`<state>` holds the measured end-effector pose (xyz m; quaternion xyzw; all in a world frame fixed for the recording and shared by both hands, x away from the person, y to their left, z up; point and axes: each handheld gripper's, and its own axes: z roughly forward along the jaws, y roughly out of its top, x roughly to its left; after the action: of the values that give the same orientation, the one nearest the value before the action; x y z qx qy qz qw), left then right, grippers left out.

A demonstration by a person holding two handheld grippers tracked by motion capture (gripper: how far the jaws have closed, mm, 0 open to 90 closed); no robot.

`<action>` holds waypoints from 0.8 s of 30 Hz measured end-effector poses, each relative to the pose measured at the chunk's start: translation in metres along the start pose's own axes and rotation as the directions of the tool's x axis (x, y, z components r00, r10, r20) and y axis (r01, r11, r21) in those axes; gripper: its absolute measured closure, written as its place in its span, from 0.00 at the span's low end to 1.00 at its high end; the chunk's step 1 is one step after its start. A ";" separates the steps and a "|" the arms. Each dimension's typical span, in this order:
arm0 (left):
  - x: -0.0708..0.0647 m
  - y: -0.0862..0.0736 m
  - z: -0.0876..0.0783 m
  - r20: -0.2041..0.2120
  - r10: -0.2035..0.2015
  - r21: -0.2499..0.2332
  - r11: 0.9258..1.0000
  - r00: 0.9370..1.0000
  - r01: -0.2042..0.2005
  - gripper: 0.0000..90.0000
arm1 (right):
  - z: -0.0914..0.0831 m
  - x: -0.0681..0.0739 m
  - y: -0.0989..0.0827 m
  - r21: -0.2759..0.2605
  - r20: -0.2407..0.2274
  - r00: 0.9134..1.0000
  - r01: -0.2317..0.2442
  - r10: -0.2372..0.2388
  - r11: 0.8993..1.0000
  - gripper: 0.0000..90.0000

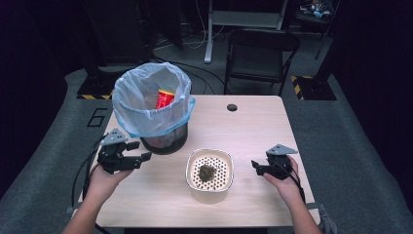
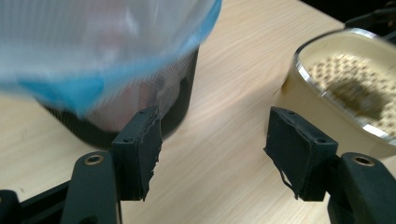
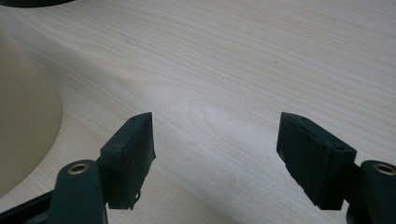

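On table (image 1: 253, 126): one bin (image 1: 152, 108); one strainer bowl (image 1: 210, 174); two grippers.

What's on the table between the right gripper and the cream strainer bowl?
Nothing: in the high view bare wood separates the right gripper from the cream strainer bowl, and the right gripper view shows bare table between its open jaws.

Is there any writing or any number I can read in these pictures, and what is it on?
"6": a large dark numeral on the grey floor, left of the table.
Red can inside the lined bin: it has yellow markings, too small and blurred to read.
Yellow-and-black striped strips on the floor by the dark stands: hazard marking, no words.
Nothing readable on the cream container or either gripper.
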<state>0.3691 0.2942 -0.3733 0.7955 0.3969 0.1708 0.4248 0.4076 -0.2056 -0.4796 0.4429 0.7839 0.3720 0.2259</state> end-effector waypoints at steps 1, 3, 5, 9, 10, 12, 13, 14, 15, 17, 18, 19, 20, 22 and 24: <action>0.002 -0.014 0.005 -0.002 -0.025 -0.002 1.000 1.000 0.025 0.39 | 0.000 0.000 0.000 0.000 0.000 1.000 0.001 -0.001 1.000 0.30; 0.003 -0.020 0.007 -0.005 -0.031 -0.008 0.999 0.999 0.031 0.40 | 0.001 0.000 0.000 -0.002 0.004 1.000 -0.005 0.005 1.000 0.30; 0.003 -0.033 0.012 -0.021 -0.045 -0.019 0.999 0.999 0.044 0.40 | 0.001 0.000 0.000 -0.002 0.003 1.000 0.000 0.000 1.000 0.30; 0.003 -0.054 0.019 -0.047 -0.069 -0.007 0.998 0.997 0.068 0.40 | 0.001 0.001 0.000 0.003 0.000 1.000 0.008 -0.008 1.000 0.30; 0.004 -0.059 0.021 -0.051 -0.071 0.006 0.997 0.996 0.071 0.40 | 0.001 0.001 0.000 0.006 0.002 1.000 0.007 -0.007 1.000 0.30; 0.005 -0.068 0.026 -0.050 -0.081 0.010 0.997 0.995 0.082 0.40 | 0.001 0.001 0.000 0.007 0.001 1.000 0.011 -0.011 1.000 0.30; 0.005 -0.072 0.027 -0.050 -0.090 0.012 0.996 0.995 0.090 0.39 | 0.001 0.001 -0.001 0.007 0.002 1.000 0.010 -0.010 1.000 0.30; 0.007 -0.075 0.029 -0.058 -0.080 0.023 0.996 0.995 0.082 0.39 | 0.002 0.002 -0.001 0.004 0.004 1.000 -0.002 0.002 1.000 0.30; 0.007 -0.079 0.030 -0.061 -0.082 0.022 0.996 0.995 0.083 0.39 | 0.002 0.001 -0.001 0.004 0.003 1.000 0.003 -0.003 1.000 0.30; 0.009 -0.086 0.033 -0.074 -0.071 0.026 0.997 0.995 0.073 0.39 | 0.002 0.000 -0.001 0.010 -0.001 1.000 0.013 -0.013 1.000 0.30; 0.009 -0.086 0.033 -0.074 -0.071 0.026 0.997 0.995 0.073 0.38 | 0.003 0.000 -0.001 0.013 -0.001 1.000 0.014 -0.014 1.000 0.30; 0.009 -0.088 0.034 -0.082 -0.073 0.020 0.997 0.994 0.075 0.38 | 0.003 0.000 -0.001 0.013 -0.001 1.000 0.014 -0.014 1.000 0.30; 0.011 -0.091 0.035 -0.089 -0.063 0.019 0.998 0.994 0.065 0.38 | 0.003 0.000 -0.002 0.010 0.001 1.000 0.016 -0.016 1.000 0.30; 0.014 -0.096 0.037 -0.090 -0.062 0.023 0.998 0.994 0.065 0.37 | 0.004 0.001 -0.002 0.013 0.000 1.000 0.008 -0.008 1.000 0.30; 0.018 -0.102 0.041 -0.089 -0.068 0.028 0.997 0.994 0.071 0.37 | 0.005 0.001 -0.002 0.016 0.000 1.000 0.019 -0.019 1.000 0.30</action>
<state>0.3555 0.3195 -0.4811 0.7795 0.4451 0.1846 0.4003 0.4097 -0.2039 -0.4849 0.4371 0.7911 0.3635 0.2258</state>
